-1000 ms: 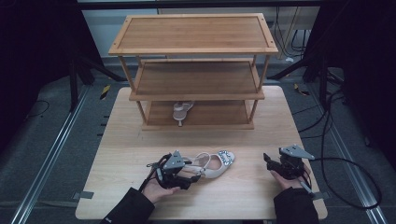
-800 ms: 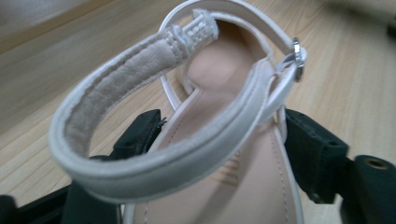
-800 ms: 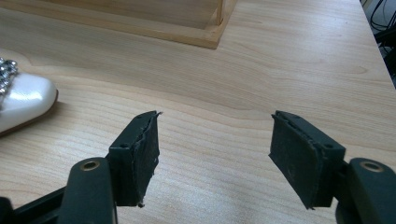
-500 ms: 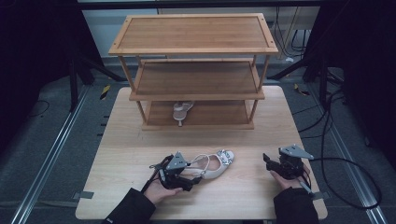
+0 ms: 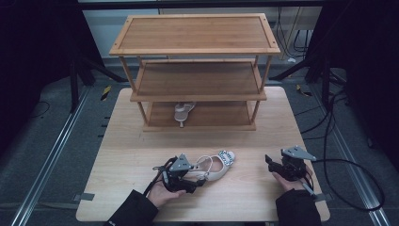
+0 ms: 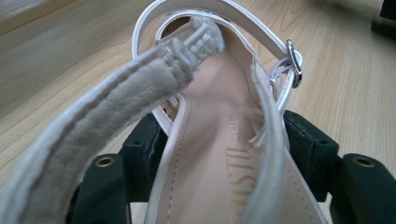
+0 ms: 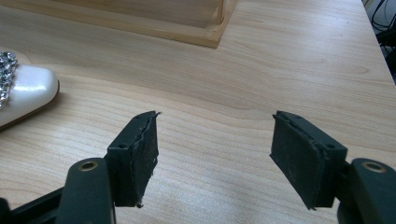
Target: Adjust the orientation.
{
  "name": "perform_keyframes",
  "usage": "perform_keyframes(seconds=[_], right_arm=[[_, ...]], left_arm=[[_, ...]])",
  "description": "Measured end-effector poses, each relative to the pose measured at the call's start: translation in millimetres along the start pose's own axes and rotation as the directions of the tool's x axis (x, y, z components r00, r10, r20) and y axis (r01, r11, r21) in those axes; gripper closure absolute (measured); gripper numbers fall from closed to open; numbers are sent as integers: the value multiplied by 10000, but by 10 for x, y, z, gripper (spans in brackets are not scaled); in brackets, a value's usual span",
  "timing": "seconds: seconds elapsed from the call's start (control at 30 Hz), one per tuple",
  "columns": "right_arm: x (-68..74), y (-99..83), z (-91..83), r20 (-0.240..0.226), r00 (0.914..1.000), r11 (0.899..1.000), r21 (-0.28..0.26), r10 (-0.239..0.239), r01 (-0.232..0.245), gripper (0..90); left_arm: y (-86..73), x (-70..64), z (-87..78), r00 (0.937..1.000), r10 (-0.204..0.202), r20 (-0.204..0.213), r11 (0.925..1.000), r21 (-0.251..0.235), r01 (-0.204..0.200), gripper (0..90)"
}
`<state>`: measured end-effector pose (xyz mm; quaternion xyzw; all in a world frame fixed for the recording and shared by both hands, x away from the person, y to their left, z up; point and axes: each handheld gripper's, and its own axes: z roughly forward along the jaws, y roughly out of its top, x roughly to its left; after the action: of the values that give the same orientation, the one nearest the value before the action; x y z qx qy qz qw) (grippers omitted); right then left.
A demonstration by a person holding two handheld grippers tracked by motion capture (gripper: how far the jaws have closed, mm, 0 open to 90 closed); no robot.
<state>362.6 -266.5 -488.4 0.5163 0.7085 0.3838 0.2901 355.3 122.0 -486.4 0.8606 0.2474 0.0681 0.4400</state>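
On the pale wooden surface [image 5: 122, 155], near its front edge, the left tongs [image 5: 196, 183] are clamped on the heel end of a cream strappy sandal with a jewelled toe [image 5: 214, 165]; the left gripper view shows the black jaws pressed against both sides of the sandal's [image 6: 219, 154] insole, with the loose ankle strap and its small silver buckle [image 6: 293, 57] arching just above. The sandal lies along the surface, its jewelled toe pointing away from the left tongs towards the right side. Well to the right of the sandal, the right tongs [image 5: 268, 162] are held by a hand just above the surface with jaws spread apart and nothing between them [image 7: 212, 156]. Beyond the sandal stands a three-tier light wooden shoe rack [image 5: 197, 33], and on its bottom shelf a second cream heeled sandal [image 5: 183, 112] sits left of centre, straight behind the first.
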Motion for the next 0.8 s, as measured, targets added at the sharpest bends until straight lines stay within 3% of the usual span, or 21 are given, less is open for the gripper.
perform_keyframes(seconds=[0.17, 0.27, 0.33, 0.47, 0.57, 0.63, 0.8], right_arm=[[-10, -2, -4, 63, 10000, 10000, -10, -8, 8, 319], [-8, -2, -1, 79, 10000, 10000, -30, -5, 5, 319], [-11, -4, 7, 82, 9999, 10000, -35, -88, 89, 320], [-8, -3, 2, 63, 10000, 10000, -48, -42, 42, 320], [-4, -3, 1, 26, 10000, 10000, -46, -23, 23, 320], [0, -2, 0, -26, 10000, 10000, -42, -20, 20, 321], [-5, -6, 12, -30, 10000, 9999, -59, -89, 89, 324]], left_arm=[[60, 19, -64, 9994, -224, -260, 9996, -202, 219, 373], [156, 88, -143, 9956, -431, -830, 9979, -527, 388, 373], [236, 161, -163, 9889, -720, -1297, 9949, -792, 620, 372], [405, 317, -124, 9661, -1271, -2248, 9881, -1141, 1035, 373], [521, 464, -45, 9441, -1639, -2861, 9830, -1279, 1319, 373], [567, 546, 17, 9307, -1948, -3097, 9771, -1437, 1567, 373], [685, 697, 217, 9042, -2202, -3659, 9724, -1557, 1738, 374]])
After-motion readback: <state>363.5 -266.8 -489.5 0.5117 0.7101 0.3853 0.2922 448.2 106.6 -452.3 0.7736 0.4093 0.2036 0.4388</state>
